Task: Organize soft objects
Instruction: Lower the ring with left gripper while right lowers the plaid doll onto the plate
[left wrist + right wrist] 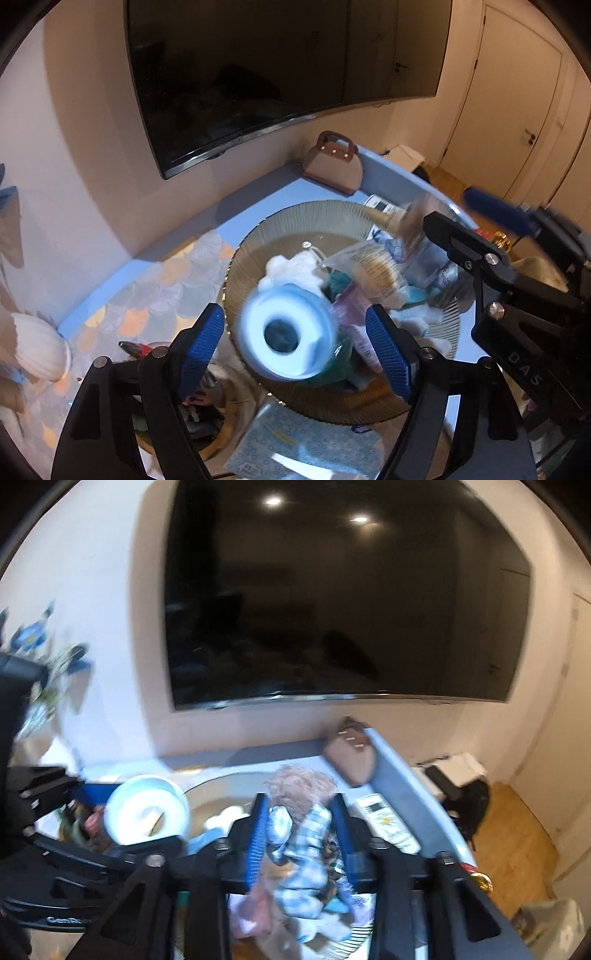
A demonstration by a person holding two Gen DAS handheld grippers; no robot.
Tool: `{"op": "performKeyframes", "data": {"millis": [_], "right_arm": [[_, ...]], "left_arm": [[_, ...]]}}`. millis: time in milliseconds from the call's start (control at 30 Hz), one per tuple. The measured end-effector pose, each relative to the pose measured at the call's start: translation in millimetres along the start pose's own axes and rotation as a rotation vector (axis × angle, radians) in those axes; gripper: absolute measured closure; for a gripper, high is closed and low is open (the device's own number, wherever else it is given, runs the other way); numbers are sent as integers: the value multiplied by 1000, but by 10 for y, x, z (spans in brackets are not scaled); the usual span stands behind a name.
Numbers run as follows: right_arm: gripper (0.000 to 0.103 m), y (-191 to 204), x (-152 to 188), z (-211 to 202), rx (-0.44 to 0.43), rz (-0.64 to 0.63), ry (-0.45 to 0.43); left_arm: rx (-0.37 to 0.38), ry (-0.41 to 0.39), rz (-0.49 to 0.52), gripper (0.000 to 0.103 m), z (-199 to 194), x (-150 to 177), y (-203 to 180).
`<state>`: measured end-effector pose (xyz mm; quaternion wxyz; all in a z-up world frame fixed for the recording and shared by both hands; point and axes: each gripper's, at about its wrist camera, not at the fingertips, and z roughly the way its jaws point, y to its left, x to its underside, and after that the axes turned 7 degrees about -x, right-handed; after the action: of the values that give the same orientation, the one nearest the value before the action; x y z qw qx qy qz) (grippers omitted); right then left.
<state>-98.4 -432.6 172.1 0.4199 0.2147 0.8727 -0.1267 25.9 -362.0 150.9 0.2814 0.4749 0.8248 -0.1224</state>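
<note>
A wide ribbed glass bowl (295,218) on the blue table holds several soft items: white fluff (291,271), packets and cloths. My left gripper (295,343) hangs over the bowl's near side. A blurred white roll (291,336) sits between its blue pads with a gap on each side, so it is open. The same roll (147,812) shows at the left of the right wrist view. My right gripper (301,830) is above the bowl's right side. A blue-and-white checked cloth (310,853) hangs loosely between its parted pads, down onto the pile. A fuzzy pinkish tuft (303,781) lies just beyond.
A big dark screen (258,74) hangs on the wall behind the table. A brown handbag-shaped box (332,166) stands at the back edge, a white remote (388,823) right of the bowl. A seashell (37,347) and a dotted packet (306,443) lie near me. Wooden floor (517,830) lies beyond the table's right edge.
</note>
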Motion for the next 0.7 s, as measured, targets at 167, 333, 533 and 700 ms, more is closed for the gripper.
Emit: {"op": "performKeyframes", "data": {"millis": [167,333,533,700], "right_arm": [[43,40,-6,-39,54,-11,-38],[43,14,-38,-41,66,-20,-46],[43,44,-20,-48,68,-29,-37],[43,57,-26,-54,65,-33,-38]], "left_arm": [[25,-22,-24,24,-74,-1,28],[31,-13,-53,23,-67,23,79],[29,12,-61,23,-28,62,103],[28,16,-61,23,-20,77,104]]}}
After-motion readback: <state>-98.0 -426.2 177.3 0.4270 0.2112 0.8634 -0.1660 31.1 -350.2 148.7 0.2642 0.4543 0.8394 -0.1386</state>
